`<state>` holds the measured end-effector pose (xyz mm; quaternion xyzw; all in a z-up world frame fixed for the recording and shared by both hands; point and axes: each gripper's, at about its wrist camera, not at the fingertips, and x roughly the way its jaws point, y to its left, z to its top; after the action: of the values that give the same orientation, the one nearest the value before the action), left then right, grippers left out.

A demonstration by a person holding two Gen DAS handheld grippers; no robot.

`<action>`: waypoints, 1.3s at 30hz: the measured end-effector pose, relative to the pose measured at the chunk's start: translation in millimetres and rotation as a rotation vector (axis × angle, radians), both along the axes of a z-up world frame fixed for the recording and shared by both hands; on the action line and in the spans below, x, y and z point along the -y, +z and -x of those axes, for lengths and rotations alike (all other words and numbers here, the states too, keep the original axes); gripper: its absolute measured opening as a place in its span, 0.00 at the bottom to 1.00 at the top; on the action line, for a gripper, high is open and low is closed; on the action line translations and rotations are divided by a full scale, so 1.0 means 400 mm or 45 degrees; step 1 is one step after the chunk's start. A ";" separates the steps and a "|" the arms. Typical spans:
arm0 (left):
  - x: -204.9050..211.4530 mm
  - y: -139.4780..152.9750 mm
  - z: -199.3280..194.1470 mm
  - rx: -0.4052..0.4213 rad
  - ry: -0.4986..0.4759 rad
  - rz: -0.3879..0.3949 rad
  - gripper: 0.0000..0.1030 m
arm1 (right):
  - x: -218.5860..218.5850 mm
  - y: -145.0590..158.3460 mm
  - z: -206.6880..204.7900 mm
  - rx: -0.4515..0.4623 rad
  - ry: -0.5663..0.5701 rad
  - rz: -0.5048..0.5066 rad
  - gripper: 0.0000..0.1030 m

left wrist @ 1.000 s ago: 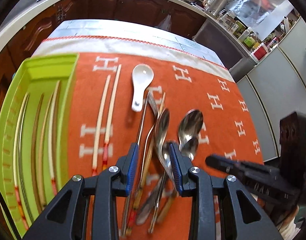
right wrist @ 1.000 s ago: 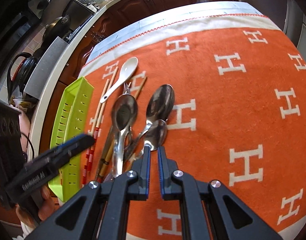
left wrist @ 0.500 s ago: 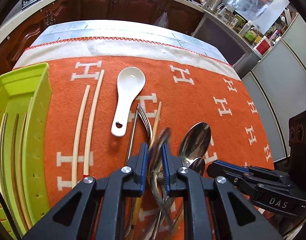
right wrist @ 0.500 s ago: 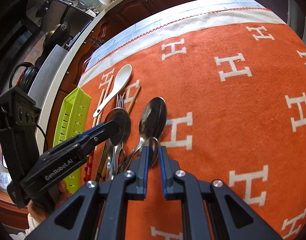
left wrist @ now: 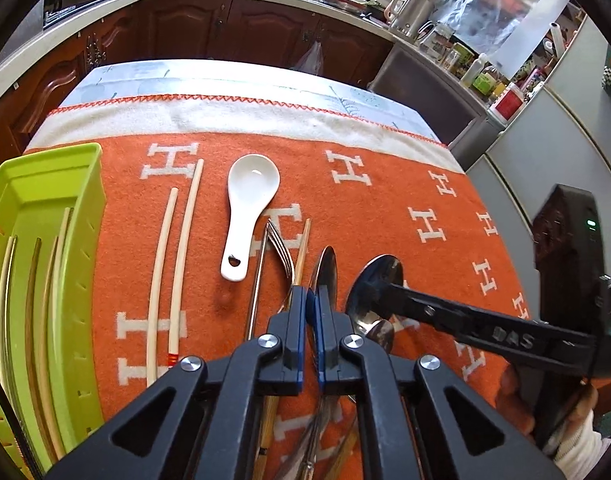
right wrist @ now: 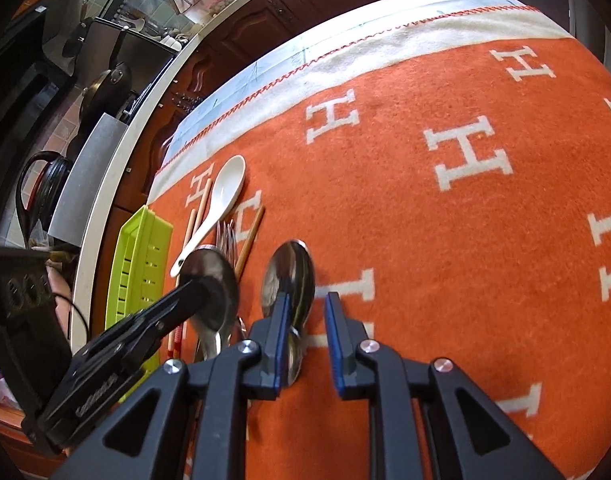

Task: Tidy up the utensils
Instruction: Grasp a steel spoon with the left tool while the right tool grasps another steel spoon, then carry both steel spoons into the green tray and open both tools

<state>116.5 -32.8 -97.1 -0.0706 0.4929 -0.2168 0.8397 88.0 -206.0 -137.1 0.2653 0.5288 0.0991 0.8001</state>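
Observation:
A pile of metal cutlery lies on the orange cloth (left wrist: 385, 208). My left gripper (left wrist: 311, 294) is shut on a steel spoon (left wrist: 325, 266), which stands tipped on its edge between the blue pads. In the right wrist view the same left gripper (right wrist: 197, 292) pinches that spoon's bowl (right wrist: 215, 276). My right gripper (right wrist: 307, 320) hovers over a second steel spoon (right wrist: 289, 272). Its jaws are opening, and the pads do not press on the spoon's bowl, which lies partly between them. A smaller spoon (right wrist: 293, 356) lies under its left finger.
A lime green tray (left wrist: 65, 168) with several chopsticks in it stands at the left. A white ceramic spoon (left wrist: 251, 196), a pale chopstick pair (left wrist: 177, 264), a fork (left wrist: 279, 246) and a wooden chopstick (left wrist: 303, 248) lie on the cloth. Kitchen cabinets stand behind the table.
My left jaws closed onto a steel spoon and tipped it up on edge. My right jaws parted from nearly shut. Both grippers moved forward over the pile.

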 end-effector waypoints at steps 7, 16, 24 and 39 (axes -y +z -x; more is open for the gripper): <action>-0.043 0.074 0.046 0.063 -0.001 0.025 0.02 | -0.019 -0.002 -0.018 0.074 0.010 0.027 0.11; -0.204 0.223 0.139 0.224 0.163 -0.087 0.02 | -0.004 0.094 0.034 0.247 -0.029 0.049 0.02; -0.362 0.302 0.204 0.326 0.333 -0.175 0.02 | -0.053 0.281 0.094 0.484 -0.002 0.160 0.03; -0.461 0.182 0.224 0.233 0.367 -0.191 0.02 | -0.340 0.412 0.042 0.610 0.300 0.217 0.03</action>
<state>26.7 151.6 -24.1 -0.0578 0.4140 -0.0624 0.9063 71.1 -69.9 27.8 0.1027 0.3582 0.2065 0.9047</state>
